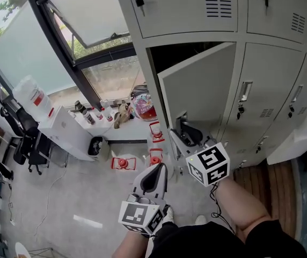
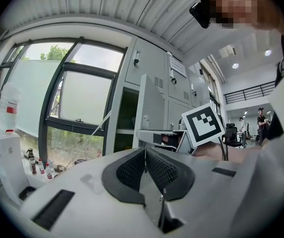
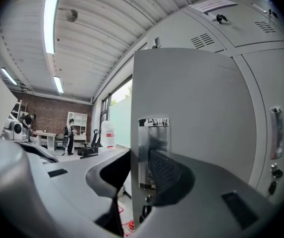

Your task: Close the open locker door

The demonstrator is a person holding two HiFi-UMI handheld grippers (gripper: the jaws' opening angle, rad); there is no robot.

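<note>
Between jaws, right gripper (image 3: 141,158) clamps locker door (image 3: 194,95)

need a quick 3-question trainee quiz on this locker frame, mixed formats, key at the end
1. True or false: the left gripper has its jaws apart around a bottle.
2. What stands between the jaws of the right gripper? A) a key B) the free edge of the open locker door C) a chair back
3. How many lockers in the head view stand open?
Key: 1 false, its jaws are together with nothing between them. 2 B. 3 one.
</note>
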